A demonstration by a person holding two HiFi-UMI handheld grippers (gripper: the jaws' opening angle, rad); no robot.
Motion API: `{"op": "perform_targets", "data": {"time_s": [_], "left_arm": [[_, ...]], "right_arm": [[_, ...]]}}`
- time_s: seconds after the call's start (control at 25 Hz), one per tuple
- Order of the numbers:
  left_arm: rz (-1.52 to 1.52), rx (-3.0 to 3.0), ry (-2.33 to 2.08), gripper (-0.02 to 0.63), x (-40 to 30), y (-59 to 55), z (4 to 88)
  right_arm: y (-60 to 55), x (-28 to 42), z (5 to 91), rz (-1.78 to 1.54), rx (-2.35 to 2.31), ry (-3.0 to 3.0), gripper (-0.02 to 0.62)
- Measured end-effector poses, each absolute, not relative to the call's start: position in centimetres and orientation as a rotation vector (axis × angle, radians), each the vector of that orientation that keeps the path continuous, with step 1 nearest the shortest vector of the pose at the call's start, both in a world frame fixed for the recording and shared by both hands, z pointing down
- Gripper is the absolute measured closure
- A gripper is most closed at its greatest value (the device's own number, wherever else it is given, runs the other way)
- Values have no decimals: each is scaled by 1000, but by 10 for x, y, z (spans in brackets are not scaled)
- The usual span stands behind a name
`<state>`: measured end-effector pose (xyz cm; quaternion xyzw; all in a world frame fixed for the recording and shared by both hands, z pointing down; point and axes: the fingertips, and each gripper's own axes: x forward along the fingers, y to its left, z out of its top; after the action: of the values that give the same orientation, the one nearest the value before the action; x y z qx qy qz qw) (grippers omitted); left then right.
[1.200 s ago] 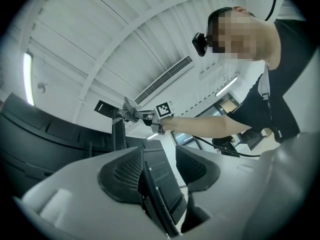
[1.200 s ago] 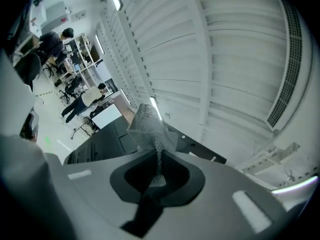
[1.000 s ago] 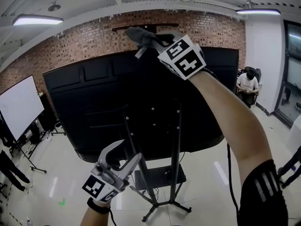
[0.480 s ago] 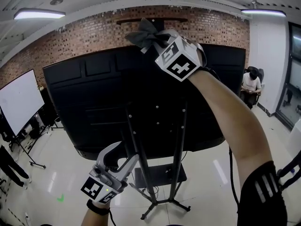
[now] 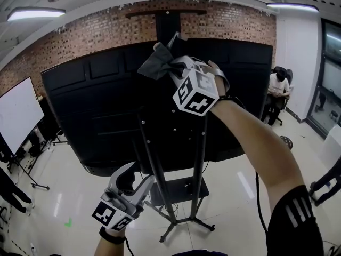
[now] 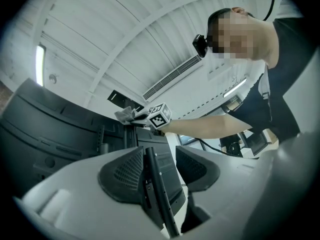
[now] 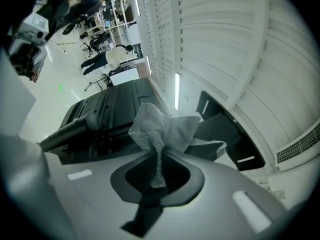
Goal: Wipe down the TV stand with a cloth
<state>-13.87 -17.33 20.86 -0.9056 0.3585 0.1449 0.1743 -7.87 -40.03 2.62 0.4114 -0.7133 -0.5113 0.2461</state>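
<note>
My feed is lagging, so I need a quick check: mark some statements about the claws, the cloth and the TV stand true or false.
The right claw is shut on the grey cloth: true.
The cloth lies on the floor: false; it is held up high, in front of the TV's upper back.
The left claw holds a second cloth: false; only a stand pole shows between its jaws.
The left claw is lower than the right claw: true.
</note>
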Motion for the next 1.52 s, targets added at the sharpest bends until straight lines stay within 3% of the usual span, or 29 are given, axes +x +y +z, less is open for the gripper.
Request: {"op": "perform_targets", "data": {"time_s": [1.52], "left_arm": [[392,-2709,1173,382,-163,-136,291]], "right_arm": [[-414,-78,372,-1267,777,-1490,572]]}}
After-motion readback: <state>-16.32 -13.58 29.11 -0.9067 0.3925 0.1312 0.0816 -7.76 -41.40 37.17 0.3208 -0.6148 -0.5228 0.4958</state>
